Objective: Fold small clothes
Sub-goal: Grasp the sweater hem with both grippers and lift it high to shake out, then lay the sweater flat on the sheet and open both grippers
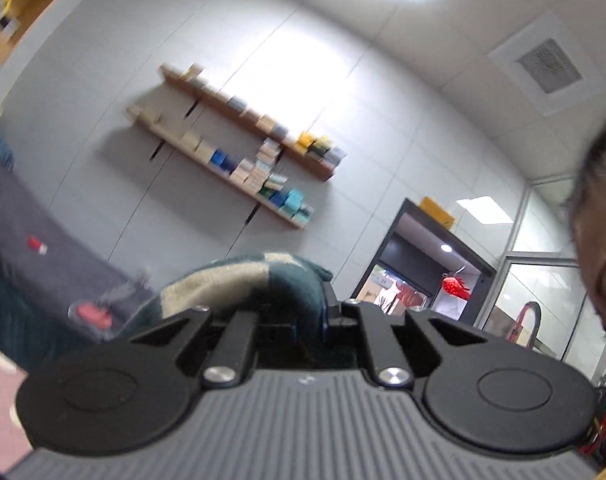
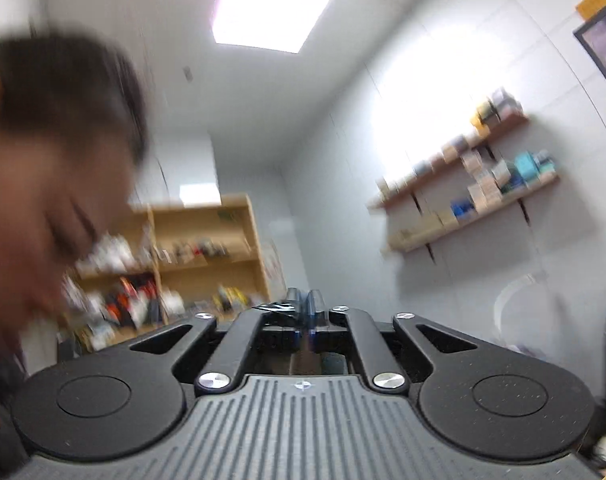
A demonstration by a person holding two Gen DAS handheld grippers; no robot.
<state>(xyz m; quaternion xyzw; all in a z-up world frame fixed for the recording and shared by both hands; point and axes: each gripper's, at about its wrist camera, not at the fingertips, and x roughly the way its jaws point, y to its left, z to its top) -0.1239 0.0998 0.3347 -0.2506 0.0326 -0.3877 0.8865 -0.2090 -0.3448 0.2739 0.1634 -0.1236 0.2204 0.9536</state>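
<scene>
Both grippers are raised and tilted up toward the wall and ceiling. My left gripper (image 1: 307,312) is shut on a dark teal and cream knitted garment (image 1: 239,280), which bunches over the fingers and hides their tips. My right gripper (image 2: 305,304) is shut, its two blue-tipped fingers pressed together with nothing clearly between them. No garment shows in the right wrist view.
A grey-covered table (image 1: 31,248) with small red items lies low at the left in the left wrist view. Wall shelves (image 1: 239,156) with boxes, a dark doorway (image 1: 419,268) and the person's head (image 2: 51,168) are close by. A wooden shelving unit (image 2: 207,256) stands behind.
</scene>
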